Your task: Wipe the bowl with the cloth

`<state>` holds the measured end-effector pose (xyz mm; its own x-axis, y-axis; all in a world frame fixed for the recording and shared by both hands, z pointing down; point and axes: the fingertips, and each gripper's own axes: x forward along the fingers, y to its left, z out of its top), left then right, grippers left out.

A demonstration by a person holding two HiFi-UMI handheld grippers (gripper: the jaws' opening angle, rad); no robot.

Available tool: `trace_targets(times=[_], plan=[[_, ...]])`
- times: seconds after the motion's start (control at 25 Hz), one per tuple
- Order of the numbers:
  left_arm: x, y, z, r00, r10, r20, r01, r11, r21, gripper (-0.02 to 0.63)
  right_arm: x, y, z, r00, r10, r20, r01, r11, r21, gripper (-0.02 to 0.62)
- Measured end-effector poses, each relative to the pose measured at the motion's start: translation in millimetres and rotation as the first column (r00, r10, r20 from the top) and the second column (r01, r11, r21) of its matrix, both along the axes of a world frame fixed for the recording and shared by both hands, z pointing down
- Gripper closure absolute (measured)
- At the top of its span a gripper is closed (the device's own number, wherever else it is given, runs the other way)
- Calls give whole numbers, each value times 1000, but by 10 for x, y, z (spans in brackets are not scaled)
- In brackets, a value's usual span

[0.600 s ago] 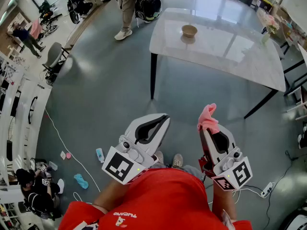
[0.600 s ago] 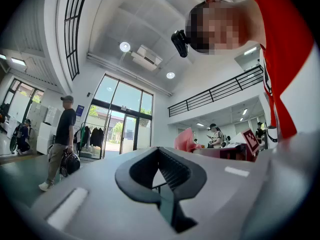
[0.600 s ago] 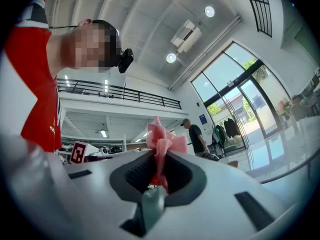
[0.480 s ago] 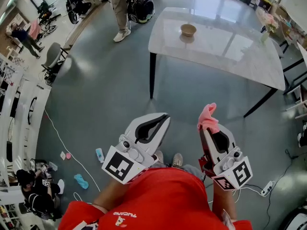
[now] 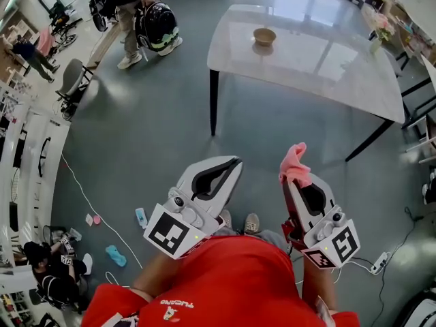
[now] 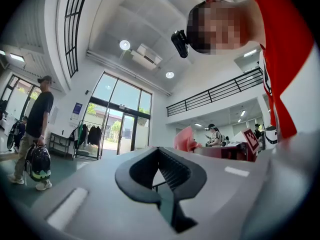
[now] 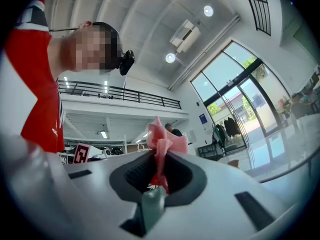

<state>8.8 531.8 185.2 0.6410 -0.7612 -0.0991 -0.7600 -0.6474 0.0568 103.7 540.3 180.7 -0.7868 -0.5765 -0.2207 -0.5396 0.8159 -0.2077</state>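
Note:
A small tan bowl [image 5: 264, 36] stands on the far part of a pale glossy table [image 5: 327, 67], well ahead of both grippers. A pink cloth [image 5: 295, 163] is pinched in my right gripper [image 5: 298, 180], which is shut on it; the cloth [image 7: 161, 145] sticks up between the jaws in the right gripper view. My left gripper [image 5: 234, 163] is held beside it, shut with nothing in it; its closed jaws [image 6: 165, 194] point up toward the room. Both are held close to my red-shirted body, over the floor and short of the table.
The table has black legs [image 5: 213, 104]. A person carrying a dark backpack [image 5: 155, 26] walks at the far left. An office chair [image 5: 73, 80] and a white cable [image 5: 88, 199] are on the left floor; a power strip [image 5: 378, 267] lies at the right.
The person with the backpack has walked to the left across the far floor. The table and bowl sit slightly higher in the view. Both grippers keep their pose.

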Motion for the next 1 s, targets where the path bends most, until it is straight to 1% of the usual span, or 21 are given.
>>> trace_targets(times=[0.28,0.32,0.4,0.48,0.64,0.76,0.92,1.0], plan=[[-38,-38,42,1000,-13,0,13,1000,1,600,43,-32,18,1000,7,1,-7,1000,2,558],[-38,-52,35,1000,-19,-1,19,1000,9,600,68,-42,22,1000,9,1,-9,1000,2,558],[-25,-92,-11,999,-37,-1,37,998,50,600,142,-64,36,1000,10,2,-10,1000,0,558],[17,-122,-35,999,-52,3,52,996,75,600,236,-84,56,1000,10,5,-10,1000,-5,558],[172,-144,-24,997,-68,19,67,996,60,600,421,-113,86,1000,-3,10,3,1000,-10,558],[280,-158,-63,996,-84,33,81,993,88,600,541,-133,96,1000,-18,15,18,1000,-8,558],[381,-163,-23,993,-107,46,104,992,70,600,680,-192,126,999,-31,20,31,999,-11,558],[392,-180,-30,992,-119,49,115,990,81,600,714,-207,143,999,-36,24,37,999,-14,558]])
